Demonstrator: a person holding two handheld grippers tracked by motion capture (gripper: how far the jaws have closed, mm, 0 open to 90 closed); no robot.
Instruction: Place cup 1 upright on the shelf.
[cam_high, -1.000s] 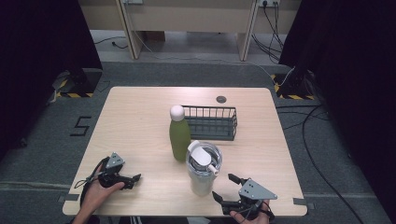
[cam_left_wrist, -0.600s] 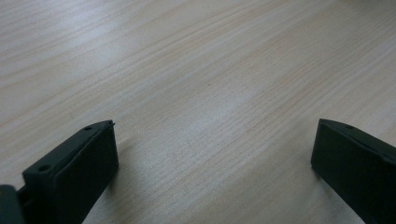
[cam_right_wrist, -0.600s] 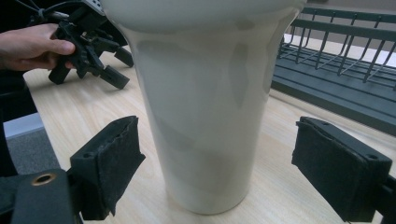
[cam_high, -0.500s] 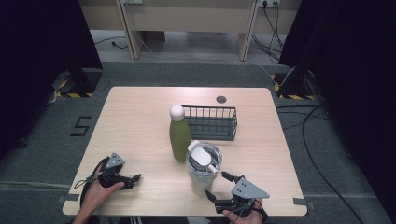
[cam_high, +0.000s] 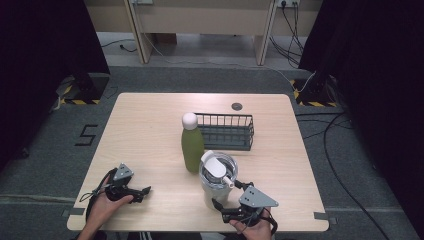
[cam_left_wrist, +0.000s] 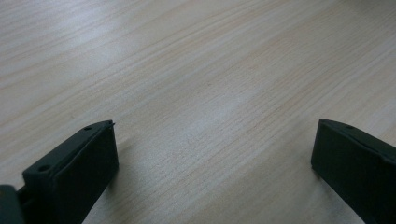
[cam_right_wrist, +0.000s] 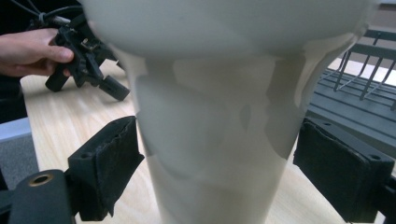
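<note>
Right gripper view: right tool (cam_right_wrist: 212, 172) has just been opening, jaws straddling the upright white tumbler (cam_right_wrist: 210, 140) at twelve o'clock, pads not pressing; left tool (cam_high: 131, 190), open, rests at nine o'clock.

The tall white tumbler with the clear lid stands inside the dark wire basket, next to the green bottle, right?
Not quite. In the high view the tall white tumbler with the clear lid stands on the wooden table, in front of the dark wire basket. It is beside the green bottle.

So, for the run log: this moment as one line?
right tool: open, jaws just opening, astride white tumbler | left tool: open, on table
</note>
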